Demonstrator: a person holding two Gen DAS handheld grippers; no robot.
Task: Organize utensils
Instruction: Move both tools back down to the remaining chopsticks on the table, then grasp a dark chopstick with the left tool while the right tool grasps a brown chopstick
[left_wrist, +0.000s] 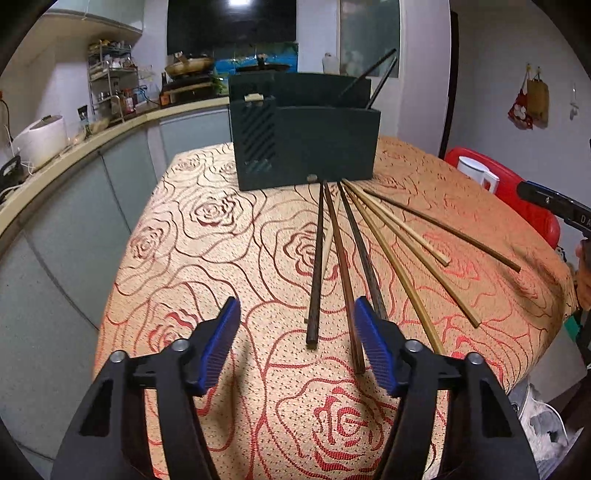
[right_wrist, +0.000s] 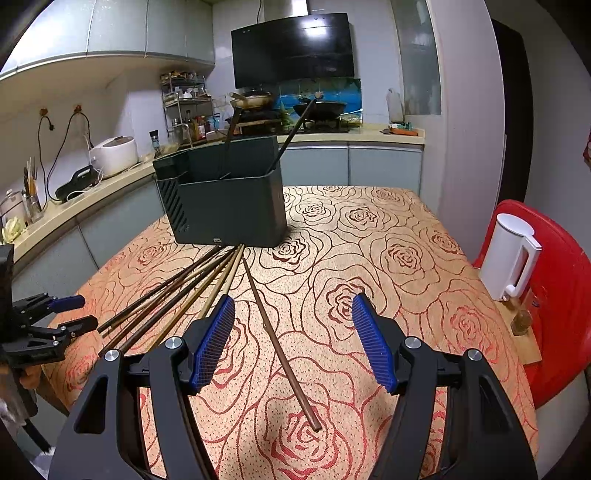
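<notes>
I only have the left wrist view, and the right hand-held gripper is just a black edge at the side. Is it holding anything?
Observer: No. The right hand-held gripper is open, and its blue ribbed pads touch nothing.
Operator: What is in front of it?
Observer: One dark brown wooden chopstick lies flat on the rose-patterned orange tablecloth. It runs between the two fingers, with its near end pointing toward the camera. It lies apart from the fanned bundle of wooden chopsticks to the left.
</notes>
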